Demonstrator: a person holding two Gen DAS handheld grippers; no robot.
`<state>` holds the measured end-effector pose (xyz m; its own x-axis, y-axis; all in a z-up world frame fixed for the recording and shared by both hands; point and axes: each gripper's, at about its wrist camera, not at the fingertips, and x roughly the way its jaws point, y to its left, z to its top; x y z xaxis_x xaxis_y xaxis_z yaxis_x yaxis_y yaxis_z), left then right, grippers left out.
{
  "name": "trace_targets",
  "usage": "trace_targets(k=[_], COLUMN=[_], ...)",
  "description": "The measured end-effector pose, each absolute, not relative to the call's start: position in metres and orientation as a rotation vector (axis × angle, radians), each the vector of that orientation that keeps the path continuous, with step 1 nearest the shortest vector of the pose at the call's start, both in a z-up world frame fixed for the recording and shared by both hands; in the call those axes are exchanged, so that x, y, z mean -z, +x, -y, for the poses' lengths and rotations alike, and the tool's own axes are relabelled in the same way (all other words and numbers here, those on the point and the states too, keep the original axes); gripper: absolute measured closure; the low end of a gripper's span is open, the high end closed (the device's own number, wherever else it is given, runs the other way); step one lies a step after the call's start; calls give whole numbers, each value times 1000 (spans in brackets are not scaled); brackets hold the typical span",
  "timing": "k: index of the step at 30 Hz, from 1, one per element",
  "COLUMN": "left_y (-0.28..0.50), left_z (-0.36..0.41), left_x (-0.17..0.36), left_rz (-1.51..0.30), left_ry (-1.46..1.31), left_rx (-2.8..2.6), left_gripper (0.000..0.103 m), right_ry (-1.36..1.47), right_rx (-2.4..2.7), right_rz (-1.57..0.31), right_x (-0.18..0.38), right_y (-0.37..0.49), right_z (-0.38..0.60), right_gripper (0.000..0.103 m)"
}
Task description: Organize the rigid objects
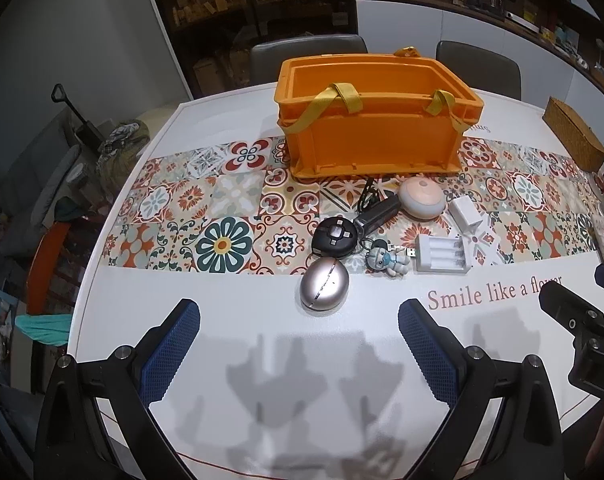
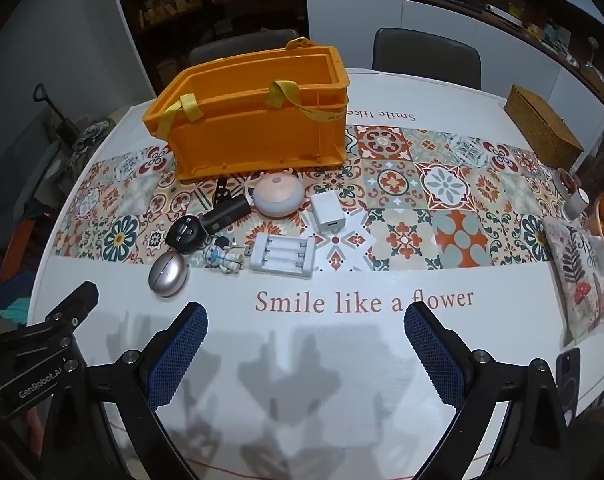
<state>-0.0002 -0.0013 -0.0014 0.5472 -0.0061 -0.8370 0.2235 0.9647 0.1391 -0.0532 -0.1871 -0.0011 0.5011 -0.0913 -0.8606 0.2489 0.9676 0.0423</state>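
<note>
I count 1 orange crate (image 1: 375, 136) on the table (image 1: 238, 332), standing upright on the patterned tile runner (image 1: 206, 216) at the far side, with 2 yellow fabric straps (image 1: 343, 96) draped over its near wall. It is hard ribbed plastic, rectangular and open at the top.

In front of it lie 7 small things, close together. 1 silver egg-shaped case (image 1: 323, 286), smooth and shiny, sits nearest me on the bare white surface. Just behind it is 1 round black disc (image 1: 334, 237) with grey squares on top, touching 1 black tube-shaped gadget (image 1: 375, 213) with a looped cord. 1 round pink-and-white dome (image 1: 421, 197) rests beside the tube's far end, just in front of the crate. 1 white cube-shaped charger (image 2: 327, 213) stands to the right of the dome. 1 white battery holder (image 2: 282, 256), rectangular with 4 slots, lies flat nearer me, and 1 small figure keyring (image 1: 385, 262) with a USB plug lies between it and the disc.

My left tongs (image 1: 300, 320) hang above the bare white table near the egg, the 2 blue rubbery ridged pads (image 1: 174, 344) spread wide with nothing between them. My right tongs (image 2: 305, 322) hover over the printed lettering (image 2: 363, 301), likewise spread wide and carrying nothing.

1 woven basket box (image 2: 541, 128) sits far right.
</note>
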Motion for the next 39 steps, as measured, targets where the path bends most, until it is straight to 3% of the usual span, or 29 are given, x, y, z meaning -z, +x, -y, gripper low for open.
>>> trace_targets(k=[39], left_y=[1], left_z=[1], left_x=[4], left_rz=[-1005], left_ry=[228], left_rx=[148], left_gripper=[1], right_ry=[177], right_rx=[202], right_rz=[-1037], right_x=[7], right_y=[-51], right_z=[186], right_gripper=[3])
